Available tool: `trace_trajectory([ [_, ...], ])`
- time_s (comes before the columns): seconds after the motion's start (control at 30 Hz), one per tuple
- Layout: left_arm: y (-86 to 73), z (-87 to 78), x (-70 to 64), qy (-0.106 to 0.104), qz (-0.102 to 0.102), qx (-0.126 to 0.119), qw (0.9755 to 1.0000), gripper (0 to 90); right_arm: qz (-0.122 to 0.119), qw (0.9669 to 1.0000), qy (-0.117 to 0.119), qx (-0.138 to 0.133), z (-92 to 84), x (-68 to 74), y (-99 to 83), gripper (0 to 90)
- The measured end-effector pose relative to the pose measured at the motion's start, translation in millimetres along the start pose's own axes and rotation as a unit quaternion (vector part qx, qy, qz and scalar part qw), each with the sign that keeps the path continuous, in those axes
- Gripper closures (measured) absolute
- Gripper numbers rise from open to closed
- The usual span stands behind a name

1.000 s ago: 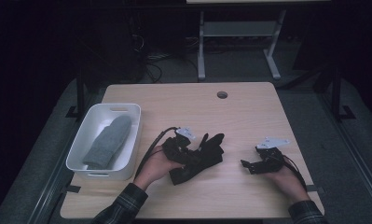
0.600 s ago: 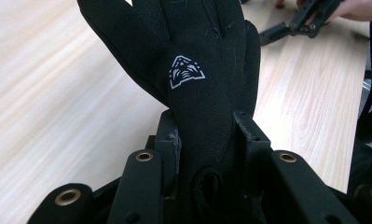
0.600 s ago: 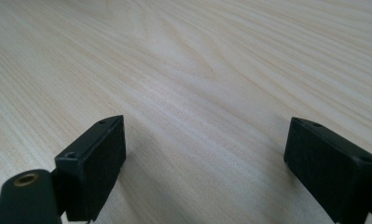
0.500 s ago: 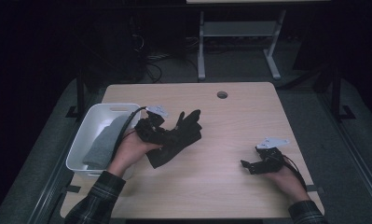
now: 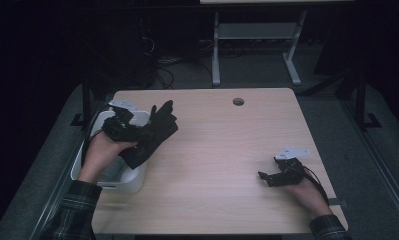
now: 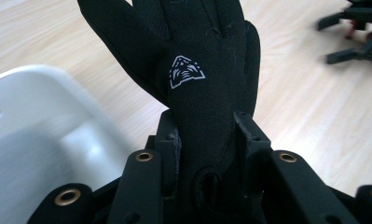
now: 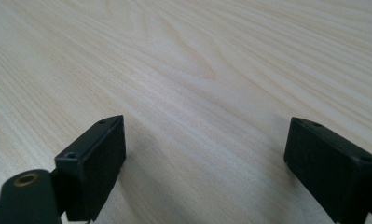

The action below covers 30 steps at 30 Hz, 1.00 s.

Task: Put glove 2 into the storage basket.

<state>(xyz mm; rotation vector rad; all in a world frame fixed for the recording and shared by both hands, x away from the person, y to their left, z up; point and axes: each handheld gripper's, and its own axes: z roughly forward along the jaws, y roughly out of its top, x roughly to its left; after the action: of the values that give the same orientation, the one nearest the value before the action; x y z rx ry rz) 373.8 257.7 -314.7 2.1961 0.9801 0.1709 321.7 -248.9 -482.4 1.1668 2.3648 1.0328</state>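
Left gripper (image 5: 137,131) is up over the table's left edge, jaws clamped on the cuff end of a black glove (image 5: 154,131). Glove's off the tabletop, fingers pointing away toward the far edge, hanging partly above the near-right rim of the white bin (image 5: 137,177). From the left gripper view the grip's clear: both pads squeezed tight against the glove (image 6: 207,84), one each side of the wrist part, and a small white logo (image 6: 186,71) shows on the back. Bin wall (image 6: 39,121) sits blurred just below-left of it.

Over to the other side: right gripper (image 5: 268,176) rests low near the table's (image 5: 222,150) near-right corner, person's hand behind it, well apart from the glove. Jaws spread wide w/ nothing between them, and the right gripper view shows bare wood grain (image 7: 197,93) in the gap. Grey plate (image 5: 292,152) on top of it faces the camera.

Small round hole (image 5: 238,101) near the far edge, centre-right.
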Motion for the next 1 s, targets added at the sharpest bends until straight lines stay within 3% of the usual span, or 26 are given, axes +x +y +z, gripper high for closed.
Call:
trace_trajectory([
  [0.17,-18.6,-18.0,26.3,0.026,-0.032,0.001,0.9991,66.6,-0.001,1.0,0.0,0.0,0.0,-0.1,0.0,12.4],
  [0.43,-44.3,-30.1,55.2,0.06,-0.073,0.005,0.9956,66.6,0.001,1.0,-0.001,-0.001,0.2,0.2,0.1,12.3],
  [0.8,-74.2,-19.4,78.8,0.082,-0.117,0.034,0.9892,65.2,0.002,1.0,-0.001,0.0,0.1,0.3,0.1,12.3],
  [0.9,-79.1,-14.7,83.0,0.087,-0.12,0.036,0.9883,58.8,0.002,1.0,-0.001,-0.001,0.2,0.3,0.1,12.3],
  [1.0,-81.1,-10.1,84.2,0.098,-0.118,0.044,0.9872,40.4,0.002,1.0,-0.001,-0.001,0.2,0.3,0.1,12.3],
])
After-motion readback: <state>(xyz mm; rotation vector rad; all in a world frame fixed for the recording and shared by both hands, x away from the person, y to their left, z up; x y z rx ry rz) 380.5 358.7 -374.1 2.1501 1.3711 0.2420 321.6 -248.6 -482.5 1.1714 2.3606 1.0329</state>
